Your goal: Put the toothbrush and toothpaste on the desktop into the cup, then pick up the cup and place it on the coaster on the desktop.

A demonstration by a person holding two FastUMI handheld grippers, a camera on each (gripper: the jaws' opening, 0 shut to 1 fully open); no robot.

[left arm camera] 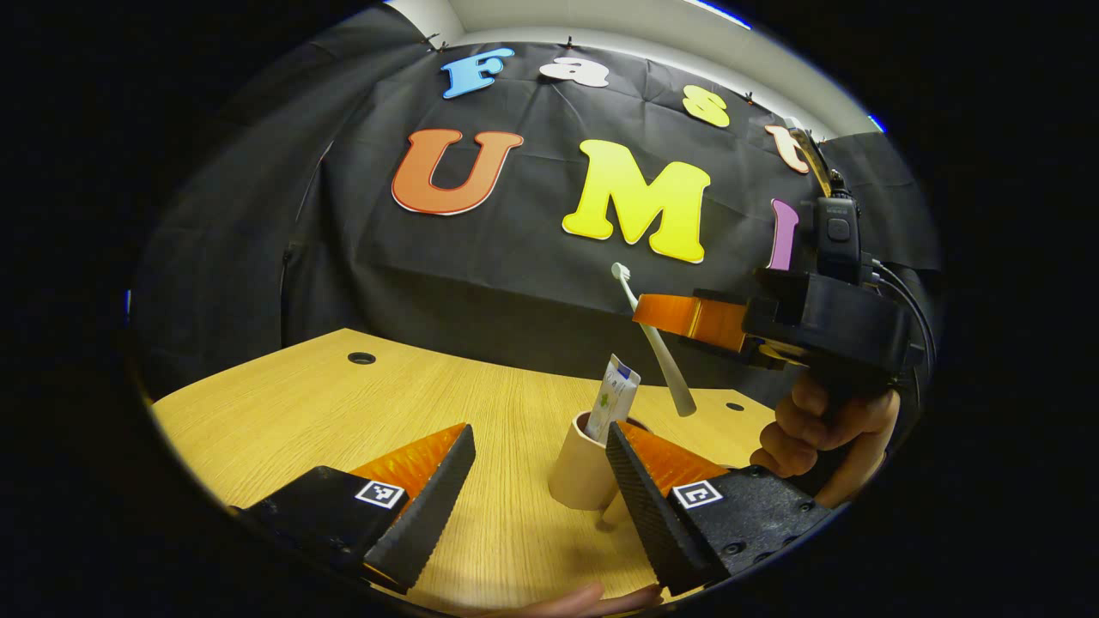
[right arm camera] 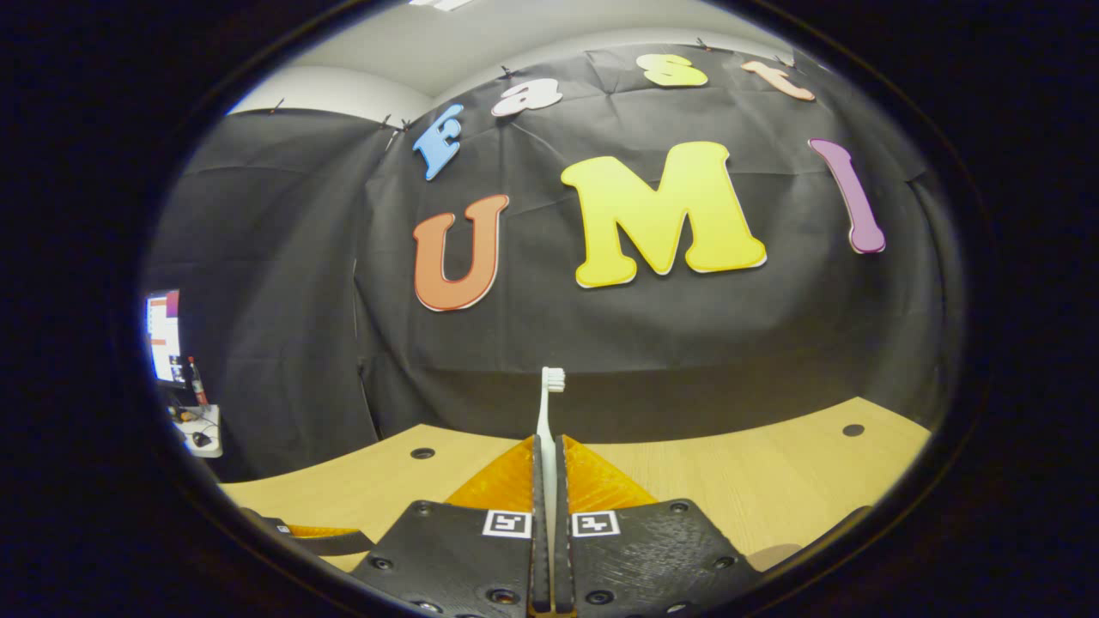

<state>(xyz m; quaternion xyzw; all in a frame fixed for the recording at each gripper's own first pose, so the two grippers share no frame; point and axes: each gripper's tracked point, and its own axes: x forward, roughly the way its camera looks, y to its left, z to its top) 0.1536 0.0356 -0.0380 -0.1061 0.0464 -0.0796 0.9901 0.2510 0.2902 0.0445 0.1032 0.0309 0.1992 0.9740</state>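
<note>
So the step in hand looks like getting the toothbrush (left arm camera: pixel 657 343) into the cup (left arm camera: pixel 579 468), since the toothpaste (left arm camera: pixel 615 396) is already standing in the cup with its top end poking up over the rim. In the left gripper view the right gripper (left arm camera: pixel 678 313) hangs above the cup and a bit to its far right, held by a hand (left arm camera: pixel 816 433), with its two fingers closed tight on the brush partway along the handle; the brush is tilted, bristles up and away from the cup, handle end pointing down toward the cup's rim but not inside it yet. The right gripper view backs that up: the right gripper's fingers (right arm camera: pixel 562 481) are pressed together with the brush handle squeezed between them and the bristle head sticking straight out front. The left gripper (left arm camera: pixel 537 481) sits low, just this side of the cup, jaws spread wide and holding nothing; the cup is right beside its right finger, whether it's actually touching is hard to call. Next move, as a guess: bring the handle end over the cup's mouth next to the toothpaste, lower it in and let go, and the tube already takes up part of the opening so the aim needs care. The cup still sits on the desk (left arm camera: pixel 343 403); no coaster can be picked out. Count: one toothbrush, one toothpaste, one cup, two grippers, and two round holes (left arm camera: pixel 361 358) in the desk beyond the cup.
</note>
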